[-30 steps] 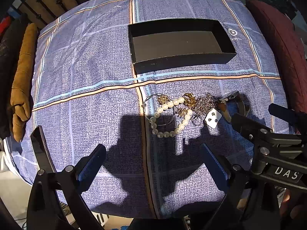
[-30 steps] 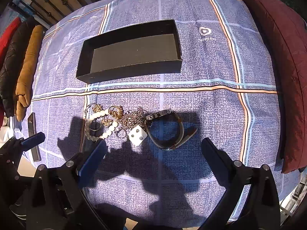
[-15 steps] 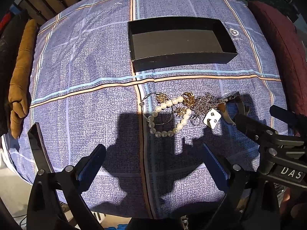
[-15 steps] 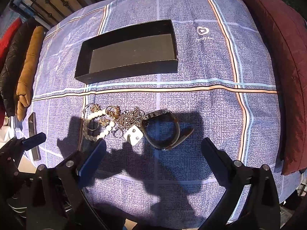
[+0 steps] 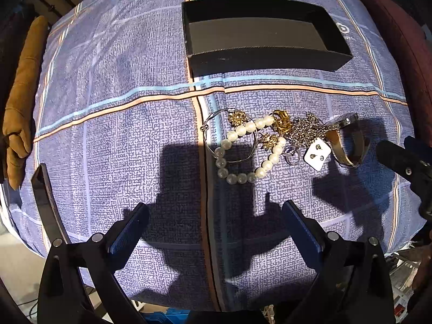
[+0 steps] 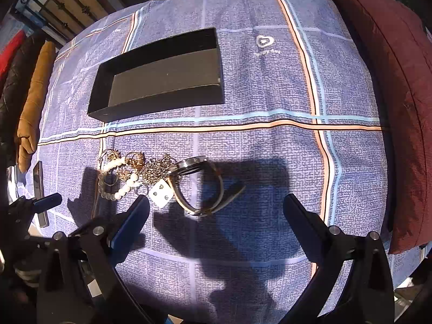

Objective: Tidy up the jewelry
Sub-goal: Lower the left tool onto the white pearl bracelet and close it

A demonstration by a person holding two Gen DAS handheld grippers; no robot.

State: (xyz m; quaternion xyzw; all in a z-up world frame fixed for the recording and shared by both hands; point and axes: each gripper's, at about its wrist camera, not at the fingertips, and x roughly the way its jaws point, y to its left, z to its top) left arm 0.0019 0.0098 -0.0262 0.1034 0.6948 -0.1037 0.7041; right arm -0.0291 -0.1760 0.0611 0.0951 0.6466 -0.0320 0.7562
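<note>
A pile of jewelry lies on a blue checked cloth: a pearl bracelet (image 5: 244,149) (image 6: 118,178), gold pieces (image 5: 280,121), a silver chain (image 5: 305,132), a white earring card (image 5: 317,153) (image 6: 161,195) and a wristwatch (image 5: 348,140) (image 6: 198,186). An empty black box (image 5: 259,62) (image 6: 159,102) stands behind the pile. My left gripper (image 5: 216,232) is open and empty, in front of the pearls. My right gripper (image 6: 216,221) is open and empty, just in front of the watch.
A dark red cushion (image 6: 391,94) lies along the right edge of the cloth. A brown jacket (image 5: 21,94) hangs at the left. A dark flat bar (image 5: 46,202) lies at the cloth's left front edge. Railings (image 6: 67,2) stand behind.
Both grippers have moved forward, closer to the jewelry pile. Both stay open and the jewelry has not moved.
</note>
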